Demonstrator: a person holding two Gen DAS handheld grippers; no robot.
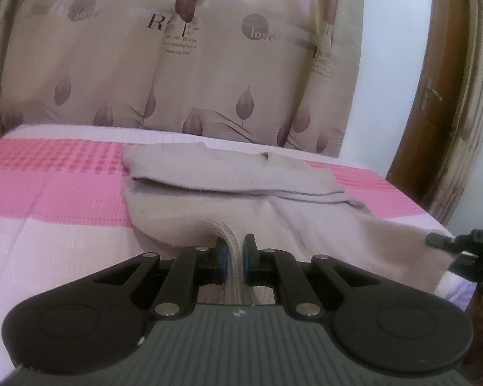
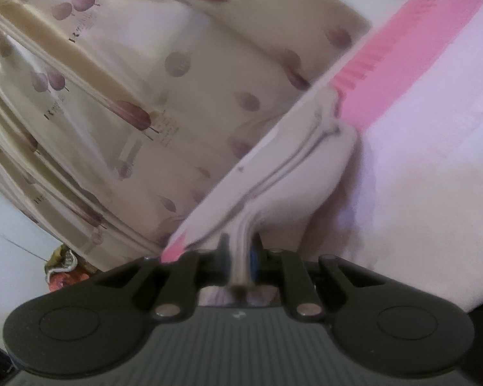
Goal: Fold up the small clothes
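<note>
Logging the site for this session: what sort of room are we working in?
Most likely a bedroom in a home. A beige garment lies on a pink and white checked bedspread, patterned curtains hang right behind the bed, and a brown wooden door stands to the right.

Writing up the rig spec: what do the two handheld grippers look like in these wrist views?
Both match. The left gripper and right gripper have black linkage arms with silver pivot pins, narrow black fingers with blue pads, two rounded black lobes with a circular recess each, and a grey ribbed body bearing a small white mark. No cables, hands or sleeves are visible.
</note>
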